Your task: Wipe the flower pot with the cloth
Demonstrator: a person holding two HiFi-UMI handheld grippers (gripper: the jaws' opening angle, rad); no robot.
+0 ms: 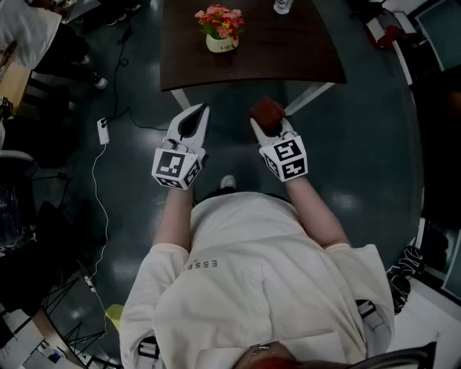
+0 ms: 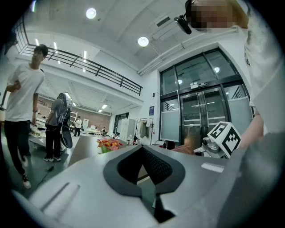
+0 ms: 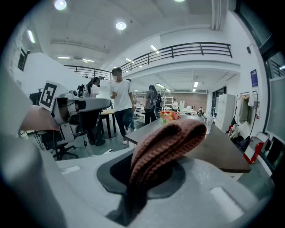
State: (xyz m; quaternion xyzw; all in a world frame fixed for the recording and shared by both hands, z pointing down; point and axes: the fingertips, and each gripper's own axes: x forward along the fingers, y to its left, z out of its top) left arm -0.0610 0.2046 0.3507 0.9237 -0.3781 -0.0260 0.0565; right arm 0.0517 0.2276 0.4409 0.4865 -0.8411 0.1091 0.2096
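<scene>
Left tongs [image 1: 199, 112] pressed together and empty, right tongs [image 1: 271, 127] pinching a reddish-brown knitted cloth [image 1: 266, 112], both held just short of the dark surface [image 1: 302, 58], white flower pot [image 1: 222, 43] of red blooms standing on it, apart from the cloth

The cream flower pot [image 1: 221, 43] stands upright on the table [image 1: 288, 50]; the right gripper's [image 1: 270, 130] jaws pinch the brown knit cloth [image 1: 267, 112].

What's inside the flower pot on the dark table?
The flower pot holds a bunch of red, pink and orange flowers. The blooms cover its mouth, so soil or any filling cannot be seen.
</scene>
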